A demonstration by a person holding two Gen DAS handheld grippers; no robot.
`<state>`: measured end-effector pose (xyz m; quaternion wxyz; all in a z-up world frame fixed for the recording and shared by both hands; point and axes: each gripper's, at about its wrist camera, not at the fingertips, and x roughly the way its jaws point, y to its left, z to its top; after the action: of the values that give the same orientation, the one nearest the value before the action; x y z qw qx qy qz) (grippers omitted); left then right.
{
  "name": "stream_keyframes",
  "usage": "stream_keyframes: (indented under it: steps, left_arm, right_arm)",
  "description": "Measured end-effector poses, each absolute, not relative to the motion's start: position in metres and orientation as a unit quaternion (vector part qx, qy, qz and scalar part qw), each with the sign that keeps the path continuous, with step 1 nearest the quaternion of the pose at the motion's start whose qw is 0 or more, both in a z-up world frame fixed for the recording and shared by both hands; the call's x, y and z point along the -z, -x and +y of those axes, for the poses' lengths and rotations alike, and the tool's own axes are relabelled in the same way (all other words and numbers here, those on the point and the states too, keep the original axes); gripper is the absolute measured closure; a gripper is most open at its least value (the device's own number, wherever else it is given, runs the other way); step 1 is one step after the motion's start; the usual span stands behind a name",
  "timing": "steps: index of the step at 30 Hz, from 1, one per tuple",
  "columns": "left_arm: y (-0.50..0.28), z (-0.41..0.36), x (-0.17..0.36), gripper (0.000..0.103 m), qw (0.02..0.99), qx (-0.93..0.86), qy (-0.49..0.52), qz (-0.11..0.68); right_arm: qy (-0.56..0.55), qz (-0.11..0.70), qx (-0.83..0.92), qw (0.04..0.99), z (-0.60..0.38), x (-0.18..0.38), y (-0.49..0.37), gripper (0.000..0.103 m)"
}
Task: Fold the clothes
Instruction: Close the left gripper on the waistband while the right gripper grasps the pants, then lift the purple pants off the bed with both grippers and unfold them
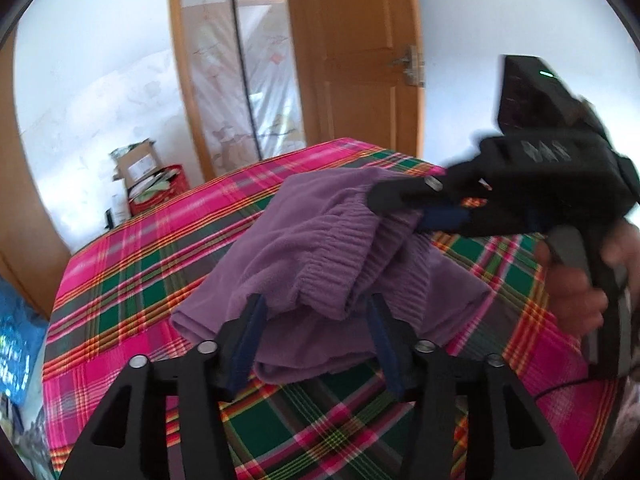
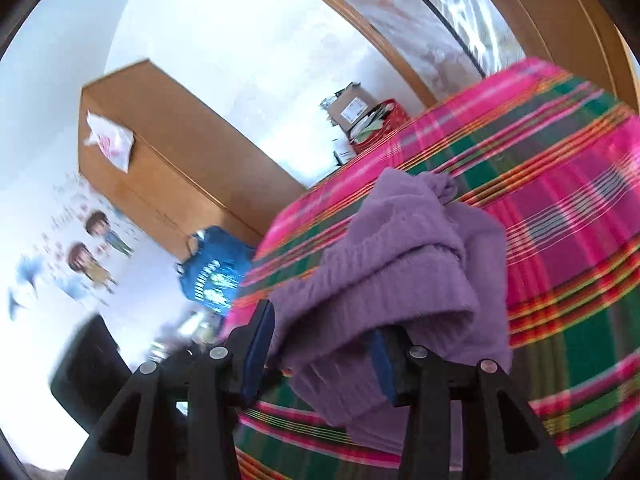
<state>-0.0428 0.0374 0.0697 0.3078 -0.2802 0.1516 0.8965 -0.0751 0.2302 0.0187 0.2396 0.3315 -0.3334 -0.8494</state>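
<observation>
A purple knit sweater [image 1: 320, 248] lies bunched on a bed with a pink and green plaid cover [image 1: 132, 292]. My left gripper [image 1: 316, 332] is open at the sweater's near edge, and the ribbed hem hangs between its blue fingertips. A hand [image 1: 576, 292] holds my right gripper [image 1: 420, 208] over the sweater's far right side, where the fabric rises up to its fingers. In the right wrist view the right gripper [image 2: 320, 340] is open. The sweater [image 2: 400, 264] fills the gap and drapes over its right finger, apart from the left pad [image 2: 258, 344].
Beyond the bed's far edge stand a wooden door [image 1: 356, 60] and a doorway hung with a plastic curtain [image 1: 240, 72]. Cardboard boxes and a red bin [image 1: 152, 180] sit by the wall. A blue bag [image 2: 216, 268] and a wooden cabinet [image 2: 168, 160] stand left of the bed.
</observation>
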Motion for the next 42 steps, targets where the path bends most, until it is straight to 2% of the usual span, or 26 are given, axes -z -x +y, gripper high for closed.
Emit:
stream_keyframes:
  steps: [2,6,9,14,20,28,29,31,33,35,38,41,42]
  left_arm:
    - [0.041,0.04,-0.067,0.042,0.305,-0.897,0.272,0.168]
    - [0.044,0.047,-0.065,0.042,0.281,-0.904,0.253,0.201]
    - [0.047,0.049,-0.064,0.042,0.264,-0.909,0.237,0.218]
    - [0.057,0.056,-0.064,0.041,0.243,-0.914,0.215,0.245]
    - [0.079,0.053,-0.074,0.043,0.26,-0.918,0.218,0.206]
    - [0.113,0.037,-0.075,0.085,0.256,-0.916,0.292,0.099]
    - [0.116,0.035,-0.075,0.088,0.255,-0.916,0.296,0.089]
    - [0.118,0.031,-0.076,0.09,0.255,-0.917,0.297,0.075]
    - [0.12,0.026,-0.077,0.092,0.257,-0.917,0.299,0.058]
    - [0.124,0.022,-0.077,0.092,0.254,-0.918,0.301,0.043]
    - [0.123,0.02,-0.078,0.092,0.253,-0.919,0.301,0.035]
    - [0.124,0.023,-0.076,0.09,0.255,-0.917,0.303,0.044]
    - [0.126,0.024,-0.075,0.089,0.255,-0.916,0.305,0.048]
  right_arm:
    - [-0.332,-0.354,0.84,0.244,0.232,-0.017,0.079,0.057]
    - [-0.334,-0.383,0.823,0.255,0.234,-0.017,0.084,0.082]
    - [-0.331,-0.414,0.806,0.263,0.24,-0.018,0.089,0.087]
    - [-0.32,-0.415,0.804,0.28,0.242,-0.033,0.09,0.089]
    - [-0.328,-0.397,0.808,0.288,0.237,-0.041,0.092,0.089]
    - [-0.341,-0.381,0.815,0.273,0.245,-0.035,0.075,0.087]
    - [-0.342,-0.375,0.818,0.27,0.245,-0.035,0.07,0.087]
    - [-0.343,-0.363,0.825,0.264,0.246,-0.033,0.06,0.086]
    - [-0.344,-0.35,0.832,0.257,0.247,-0.032,0.051,0.075]
    - [-0.356,-0.331,0.84,0.242,0.246,-0.028,0.041,0.07]
    - [-0.363,-0.293,0.86,0.206,0.242,-0.023,0.033,0.069]
    - [-0.369,-0.277,0.865,0.197,0.237,-0.021,0.039,0.059]
    - [-0.371,-0.272,0.867,0.195,0.235,-0.02,0.042,0.059]
